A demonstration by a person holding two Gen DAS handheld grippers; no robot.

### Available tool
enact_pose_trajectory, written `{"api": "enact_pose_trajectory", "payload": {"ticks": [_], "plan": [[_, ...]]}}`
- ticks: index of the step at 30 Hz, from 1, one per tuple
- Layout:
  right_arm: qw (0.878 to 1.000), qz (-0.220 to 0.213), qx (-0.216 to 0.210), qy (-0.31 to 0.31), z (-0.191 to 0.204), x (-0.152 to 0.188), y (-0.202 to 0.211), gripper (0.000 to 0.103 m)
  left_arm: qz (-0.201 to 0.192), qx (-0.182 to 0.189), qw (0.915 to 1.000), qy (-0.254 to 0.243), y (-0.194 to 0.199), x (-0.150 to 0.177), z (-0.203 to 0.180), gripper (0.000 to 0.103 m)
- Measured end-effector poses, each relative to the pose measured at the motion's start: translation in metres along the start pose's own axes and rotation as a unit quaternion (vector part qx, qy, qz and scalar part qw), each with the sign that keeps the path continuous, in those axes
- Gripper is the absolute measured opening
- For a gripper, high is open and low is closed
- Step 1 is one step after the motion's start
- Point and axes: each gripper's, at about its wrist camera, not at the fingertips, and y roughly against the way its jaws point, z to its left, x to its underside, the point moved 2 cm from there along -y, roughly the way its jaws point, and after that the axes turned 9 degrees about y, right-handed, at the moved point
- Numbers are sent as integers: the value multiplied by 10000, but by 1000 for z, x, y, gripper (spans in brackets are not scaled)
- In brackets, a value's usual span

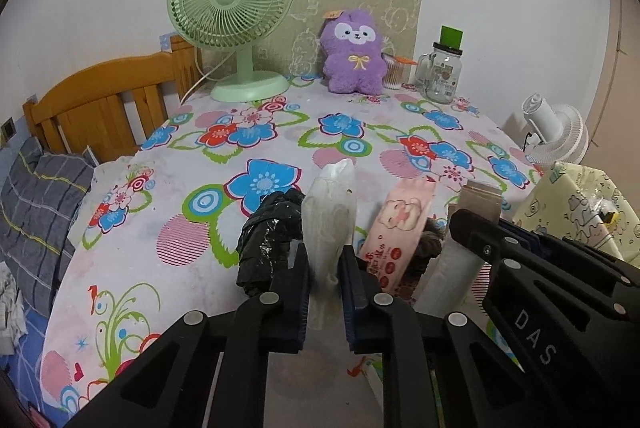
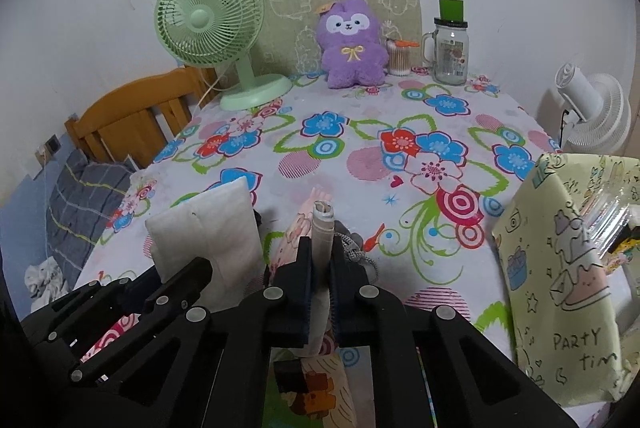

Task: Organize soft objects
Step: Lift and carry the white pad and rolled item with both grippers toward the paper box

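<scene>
The left tongs (image 1: 324,288) are clamped on a white, translucent plastic-wrapped soft pack (image 1: 330,224), which stands up between the two dark pads with its crinkled top pointing away from the camera. The right tongs (image 2: 320,284) are clamped on the edge of a second pale soft pack (image 2: 323,228), seen end-on as a narrow beige strip between the pads. In the right wrist view the first pack shows its broad white face (image 2: 208,232) at the left, above the frame of the left tongs.

Both packs are held over the near part of a desk covered in a white cloth printed with blue, red and pink flowers (image 1: 280,131). Under and between the tongs lie a crumpled black plastic bag (image 1: 268,240) just left of the left tongs, a pink tissue pack printed with a cartoon animal (image 1: 400,224) just right of them, and a grey knitted item with a cord (image 2: 354,248) beside the right tongs.

At the far edge of the desk stand a pale green table fan (image 1: 232,11), a purple plush toy with a white face (image 1: 354,51), a tub of cotton swabs (image 2: 398,57) and a clear glass jar with a handle (image 1: 440,71). A pale yellow cartoon-printed bag (image 2: 568,276) stands at the right, a white fan (image 2: 592,111) behind it. A wooden bed headboard (image 1: 104,99) shows at the left.
</scene>
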Motion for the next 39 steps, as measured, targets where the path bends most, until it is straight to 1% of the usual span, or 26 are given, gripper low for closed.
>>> {"api": "enact_pose_trajectory", "payload": {"ticks": [10,23,39], "plan": [[9997,-232,94,24,-4,-3,32,10,-204,3,9997,-106,24,-2,-17,11],[9984,-534,163,87,-10,-11,78,10,-456,115,9987,-180,60,-9,-40,11],[9960,-855,261,99,-26,-25,123,10,-807,82,9963,-294,100,-22,-66,11]]}}
